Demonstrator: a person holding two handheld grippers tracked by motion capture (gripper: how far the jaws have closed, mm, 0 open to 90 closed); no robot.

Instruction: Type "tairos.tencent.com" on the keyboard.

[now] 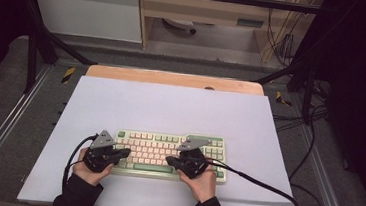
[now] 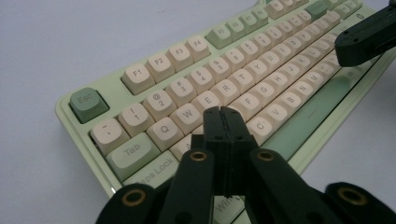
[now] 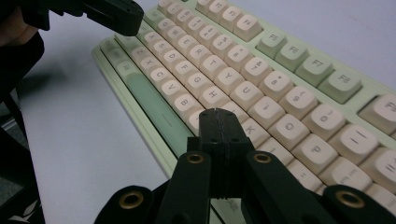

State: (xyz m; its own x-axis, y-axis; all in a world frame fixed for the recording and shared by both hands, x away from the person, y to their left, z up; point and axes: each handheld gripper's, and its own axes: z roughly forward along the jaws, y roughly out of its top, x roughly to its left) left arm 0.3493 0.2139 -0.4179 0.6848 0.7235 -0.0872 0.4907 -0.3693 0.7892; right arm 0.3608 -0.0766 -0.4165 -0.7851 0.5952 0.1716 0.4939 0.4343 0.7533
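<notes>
A pale green keyboard (image 1: 169,154) with cream keys lies on the white sheet, near the front. My left gripper (image 1: 127,153) is shut, its tip over the keyboard's left end; in the left gripper view the closed jaws (image 2: 222,113) hover just above the letter keys near A and S. My right gripper (image 1: 168,160) is shut too, pointing left over the lower right keys; in the right gripper view its tip (image 3: 217,115) sits above the keys near M and the green space bar (image 3: 154,105). The two tips point toward each other with a gap between them. Nothing is held.
The white sheet (image 1: 170,107) covers a wooden table (image 1: 173,78) inside a dark metal frame. Black cables (image 1: 264,185) trail from both grippers across the sheet. Beyond the table stand a white cabinet (image 1: 89,9) and a wooden shelf (image 1: 204,9).
</notes>
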